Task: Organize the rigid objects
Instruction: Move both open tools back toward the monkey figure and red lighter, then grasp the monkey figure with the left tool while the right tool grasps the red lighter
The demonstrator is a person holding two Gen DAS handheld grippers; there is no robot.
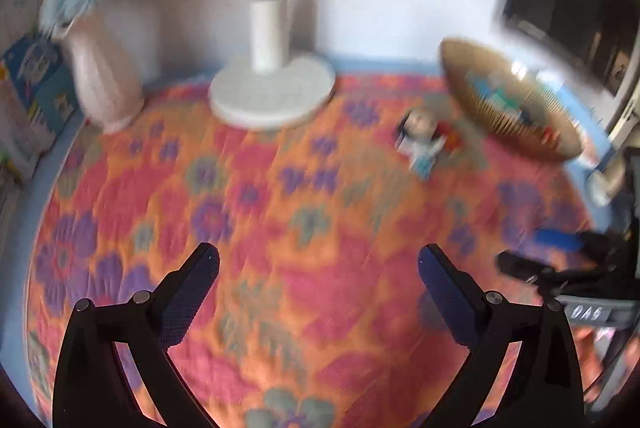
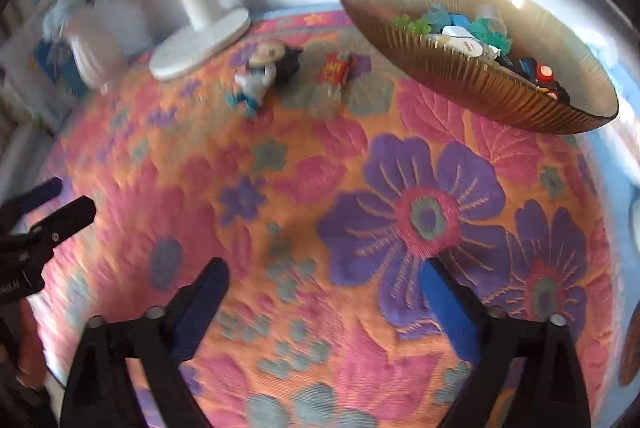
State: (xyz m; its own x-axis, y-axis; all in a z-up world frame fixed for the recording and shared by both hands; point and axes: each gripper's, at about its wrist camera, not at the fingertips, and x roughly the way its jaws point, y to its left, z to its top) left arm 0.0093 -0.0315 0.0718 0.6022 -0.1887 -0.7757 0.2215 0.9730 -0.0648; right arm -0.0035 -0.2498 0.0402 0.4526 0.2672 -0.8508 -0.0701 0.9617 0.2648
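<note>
Your left claw (image 1: pixel 319 260) hangs wide open over the flowered quilted cloth (image 1: pixel 280 211) on the tabletop, nothing between its fingers. Your right claw (image 2: pixel 326 278) is open too and empty, above a large purple flower in the pattern. Farther out, a small figurine (image 2: pixel 262 73) in a round hat lies on its side, and just beside it a little red toy (image 2: pixel 336 67). Beyond those sits the ribbed golden bowl (image 2: pixel 460 75), holding a heap of small toys (image 2: pixel 472 35). Near the wall stand a white lamp base (image 2: pixel 200 41) and a pale vase (image 1: pixel 106 83) of flowers.
</note>
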